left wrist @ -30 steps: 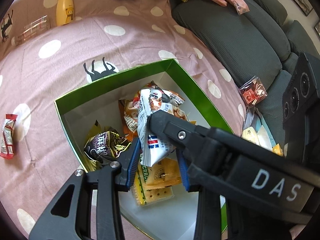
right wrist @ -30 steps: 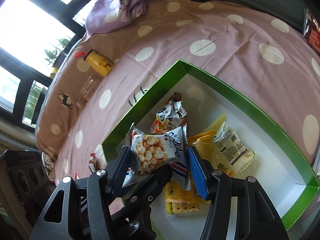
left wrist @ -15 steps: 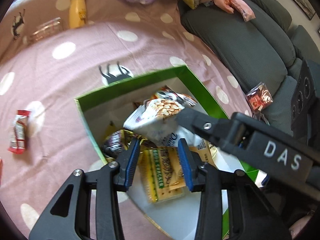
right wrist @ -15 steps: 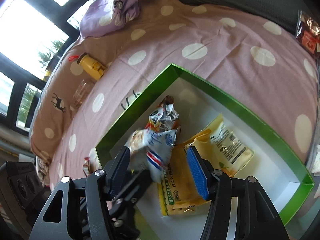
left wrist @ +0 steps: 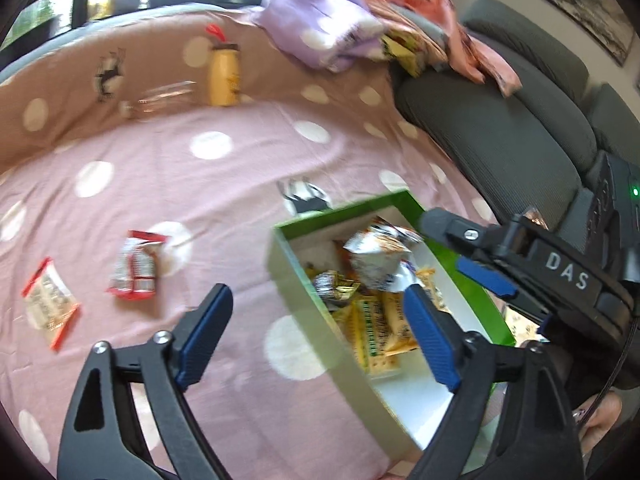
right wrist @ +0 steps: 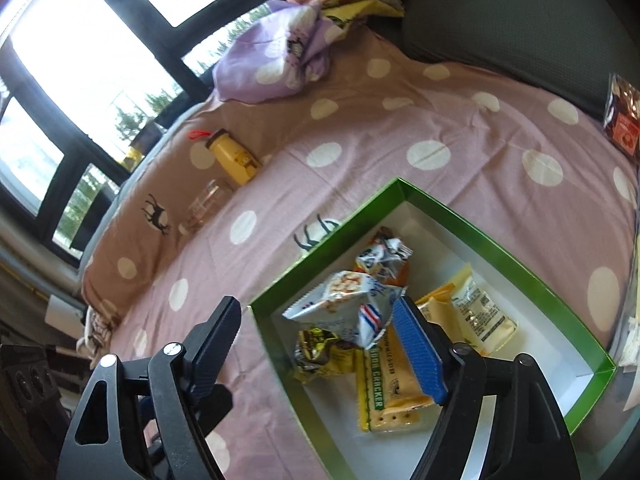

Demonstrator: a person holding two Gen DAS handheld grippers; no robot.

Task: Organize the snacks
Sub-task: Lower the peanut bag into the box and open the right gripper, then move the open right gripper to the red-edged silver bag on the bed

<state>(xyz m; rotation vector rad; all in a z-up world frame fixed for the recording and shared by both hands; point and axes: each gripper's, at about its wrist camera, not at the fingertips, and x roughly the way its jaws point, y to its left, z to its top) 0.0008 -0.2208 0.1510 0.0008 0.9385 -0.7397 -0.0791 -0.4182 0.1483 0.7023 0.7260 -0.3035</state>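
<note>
Both sets of jaws stand wide apart with nothing between them: the left gripper [left wrist: 316, 332] hangs over the pink spotted bedsheet [left wrist: 224, 200] and the near wall of the green box [left wrist: 304, 304], and the right gripper [right wrist: 320, 344] hangs over the same box [right wrist: 504, 240] from its other side. Off to the left, two snacks lie loose on the sheet, well apart from the box: a clear packet with red edges [left wrist: 50, 304] and, just to its right, a red and white packet [left wrist: 136, 266]. Farther back a yellow bottle [left wrist: 224, 80] lies beside a clear glass [left wrist: 168, 94]. Inside the box, a white popcorn bag [right wrist: 344, 308] sits on top of the pile, tilted, over a dark gold-wrapped snack [right wrist: 320, 348], a yellow cracker pack [right wrist: 386, 388] and a pale yellow packet [right wrist: 480, 316]. To the right, a grey sofa [left wrist: 500, 120] runs along the bed.
</note>
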